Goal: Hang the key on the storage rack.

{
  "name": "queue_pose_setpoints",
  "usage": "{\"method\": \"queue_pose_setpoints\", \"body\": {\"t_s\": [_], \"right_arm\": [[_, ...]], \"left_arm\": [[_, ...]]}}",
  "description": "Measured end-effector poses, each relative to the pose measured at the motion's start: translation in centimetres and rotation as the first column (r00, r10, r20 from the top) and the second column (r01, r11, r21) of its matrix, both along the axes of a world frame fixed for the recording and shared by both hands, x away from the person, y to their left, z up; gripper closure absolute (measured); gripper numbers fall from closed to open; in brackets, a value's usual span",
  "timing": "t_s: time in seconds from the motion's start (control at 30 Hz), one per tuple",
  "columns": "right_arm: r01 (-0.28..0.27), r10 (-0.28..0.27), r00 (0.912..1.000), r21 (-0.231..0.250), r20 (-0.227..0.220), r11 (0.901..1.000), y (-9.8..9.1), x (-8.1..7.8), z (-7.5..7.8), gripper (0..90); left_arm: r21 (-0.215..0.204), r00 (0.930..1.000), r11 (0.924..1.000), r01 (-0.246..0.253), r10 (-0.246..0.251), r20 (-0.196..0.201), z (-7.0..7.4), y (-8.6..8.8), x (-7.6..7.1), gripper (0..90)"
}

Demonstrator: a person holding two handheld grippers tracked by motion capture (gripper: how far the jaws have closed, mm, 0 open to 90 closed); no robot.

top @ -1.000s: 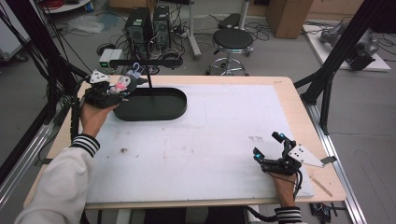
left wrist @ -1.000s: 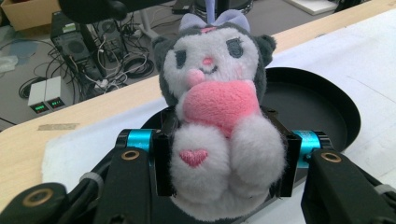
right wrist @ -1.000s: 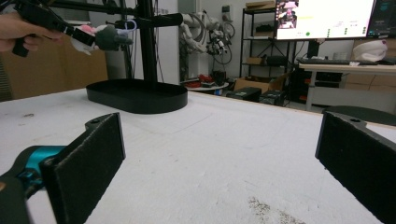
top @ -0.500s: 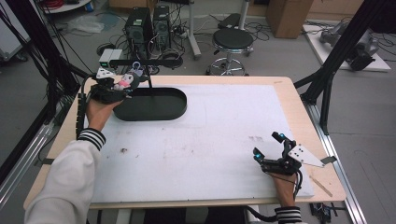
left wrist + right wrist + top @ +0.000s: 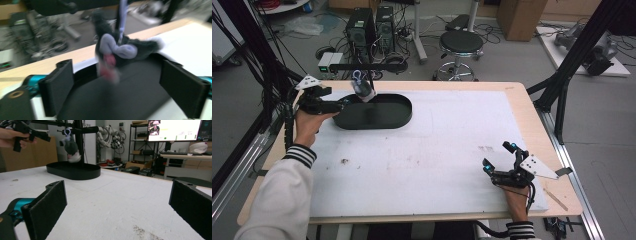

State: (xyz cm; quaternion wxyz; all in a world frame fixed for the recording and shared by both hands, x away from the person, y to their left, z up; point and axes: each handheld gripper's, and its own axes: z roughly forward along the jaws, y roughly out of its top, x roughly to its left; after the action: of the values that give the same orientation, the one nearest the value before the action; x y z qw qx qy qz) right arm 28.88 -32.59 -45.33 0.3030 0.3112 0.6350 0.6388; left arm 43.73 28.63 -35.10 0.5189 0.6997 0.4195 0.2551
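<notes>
Evidently the hanging step is finishing: the plush [image 5: 362, 90] is dangling by its loop from the rod [image 5: 367, 66] of the stand, over the far end of the tray [image 5: 377, 114]; the left claw [image 5: 343, 103] is sitting just short of it, its jaws having just been opening, now spread with nothing between them; in the left gripper view the plush [image 5: 117, 53] is hanging ahead of the jaws and slightly above them, apart from both pads. The right claw [image 5: 499, 159] is resting on the mat [image 5: 422, 150] well apart from the stand, jaws spread and empty; from it the plush [image 5: 71, 150] is showing far ahead to the left. Next, judging by this, the left hand is needing only to draw straight back from the plush without brushing it, since a nudge could be enough to slip the loop off the rod.
</notes>
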Motion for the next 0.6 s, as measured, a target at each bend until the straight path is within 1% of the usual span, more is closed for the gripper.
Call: {"method": "queue_pose_setpoints", "body": {"t_s": [0.03, 0.07, 0.1, 0.17, 0.2, 0.23, 0.27, 0.3, 0.33, 0.37, 0.47, 0.53, 0.6], "right_arm": [[-0.002, 0.002, 1.0000, 0.001, -0.002, 1.0000, 0.0, 0.0, 0.0, 0.4], [-0.002, 0.002, 1.0000, 0.000, -0.001, 1.0000, 0.0, -0.1, 0.0, 0.4], [-0.002, 0.002, 1.0000, 0.001, -0.002, 1.0000, 0.0, -0.1, 0.0, 0.4], [-0.002, 0.002, 1.0000, 0.003, -0.005, 1.0000, 0.0, -0.1, 0.0, 0.4], [-0.001, 0.001, 1.0000, -0.003, 0.007, 1.0000, 0.0, 0.0, 0.0, 0.4], [-0.002, 0.002, 1.0000, 0.001, -0.004, 1.0000, 0.0, -0.1, 0.0, 0.4], [-0.001, 0.001, 1.0000, 0.001, 0.000, 1.0000, 0.0, 0.0, 0.0, 0.4], [0.000, 0.000, 1.0000, -0.001, 0.000, 1.0000, 0.0, 0.0, 0.0, 0.4], [0.001, -0.001, 1.0000, -0.004, 0.001, 1.0000, 0.0, 0.0, 0.0, 0.4], [0.001, -0.001, 1.0000, -0.005, 0.001, 1.0000, 0.0, 0.0, 0.0, 0.4], [-0.001, 0.001, 1.0000, -0.006, -0.001, 1.0000, 0.0, -0.1, 0.0, 0.4], [0.000, 0.000, 1.0000, -0.003, 0.000, 1.0000, 0.0, -0.1, 0.0, 0.4], [0.000, 0.000, 1.0000, -0.004, 0.002, 1.0000, 0.0, -0.1, 0.0, 0.4]], "left_arm": [[-0.015, 0.9996, 0.9995, 0.029, -0.029, 0.004, 0.0, 0.3, -0.5, 3.4], [-0.036, 0.9979, 0.9973, 0.064, -0.063, 0.010, -0.1, 0.6, -1.2, 3.2], [-0.047, 0.9967, 0.9957, 0.080, -0.079, 0.017, -0.2, 0.8, -1.8, 3.2], [-0.046, 0.9937, 0.9932, 0.107, -0.105, 0.040, -0.4, 1.2, -3.1, 1.7], [-0.053, 0.9916, 0.9907, 0.125, -0.123, 0.039, -0.5, 1.5, -3.7, 1.7], [-0.049, 0.9904, 0.9897, 0.134, -0.133, 0.039, -0.7, 1.6, -4.3, 1.7], [-0.030, 0.9896, 0.9894, 0.142, -0.141, 0.028, -1.0, 1.7, -4.9, 1.7], [-0.012, 0.9894, 0.9896, 0.143, -0.143, 0.025, -1.2, 1.8, -5.5, 1.7], [-0.007, 0.9884, 0.9890, 0.147, -0.147, 0.038, -1.5, 1.9, -6.0, 1.7], [-0.012, 0.9864, 0.9874, 0.158, -0.157, 0.049, -1.8, 2.0, -6.6, 1.7], [-0.015, 0.9839, 0.9868, 0.161, -0.160, 0.080, -2.5, 2.2, -8.4, 1.7], [-0.029, 0.9806, 0.9860, 0.164, -0.160, 0.113, -3.1, 2.2, -9.6, 1.7], [-0.028, 0.9779, 0.9851, 0.170, -0.165, 0.128, -3.6, 2.0, -10.6, 1.7]]}}
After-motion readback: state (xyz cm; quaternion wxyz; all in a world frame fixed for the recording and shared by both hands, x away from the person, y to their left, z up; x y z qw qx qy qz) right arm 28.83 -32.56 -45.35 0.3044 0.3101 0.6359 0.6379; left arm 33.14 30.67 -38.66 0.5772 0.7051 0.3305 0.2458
